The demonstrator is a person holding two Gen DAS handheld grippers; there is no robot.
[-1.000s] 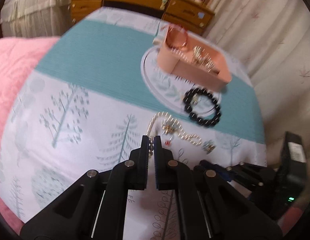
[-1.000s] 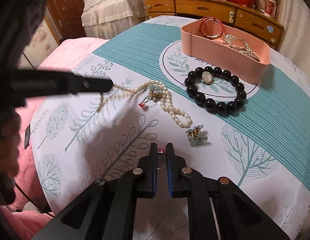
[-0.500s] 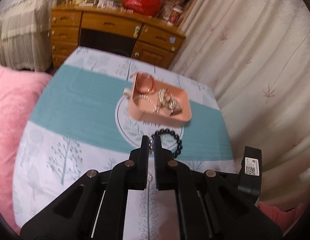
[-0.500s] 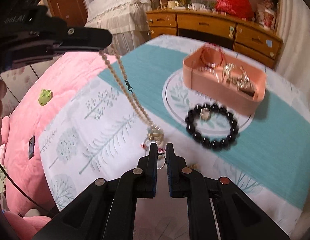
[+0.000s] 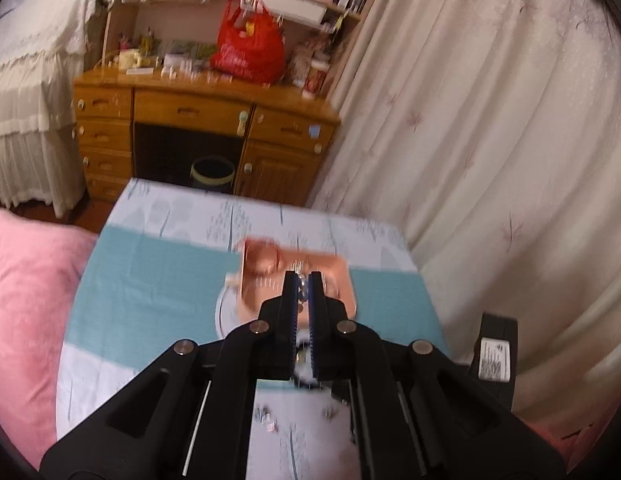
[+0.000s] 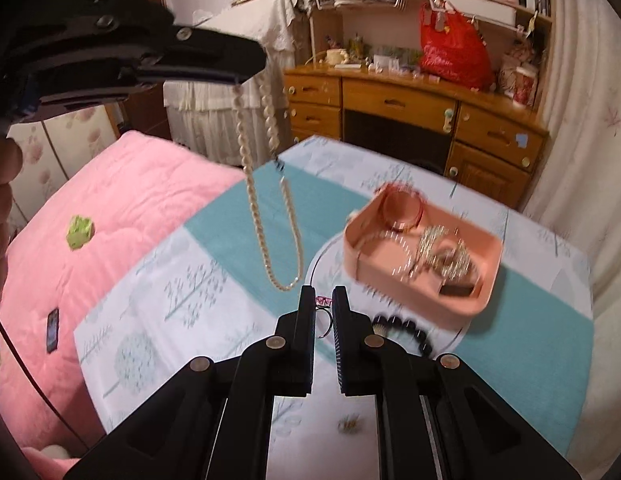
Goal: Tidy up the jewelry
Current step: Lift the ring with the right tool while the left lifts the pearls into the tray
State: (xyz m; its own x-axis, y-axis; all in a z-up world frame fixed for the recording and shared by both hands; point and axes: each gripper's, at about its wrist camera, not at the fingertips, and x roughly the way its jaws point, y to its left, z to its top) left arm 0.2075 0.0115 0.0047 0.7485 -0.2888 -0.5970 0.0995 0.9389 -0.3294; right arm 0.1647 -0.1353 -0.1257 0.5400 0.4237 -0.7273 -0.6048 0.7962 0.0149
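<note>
Both grippers lifted, each carrying jewelry above the table.
Left gripper (image 6: 250, 74) pinches the dangling pearl necklace (image 6: 270, 216); right gripper (image 6: 323, 300) clamps a ring (image 6: 324, 312). Pink tray (image 6: 462, 304) lies ahead; swinging strand may snag or slip.

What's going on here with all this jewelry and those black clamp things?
A person is tidying jewelry with a two-finger gripper in each hand. The left gripper is shut on a pearl necklace, which hangs in the air above the table. The right gripper is shut on a small ring with a pink stone. A pink tray on the table already holds a bangle and some sparkly pieces. A black bead bracelet lies beside the tray.
</note>
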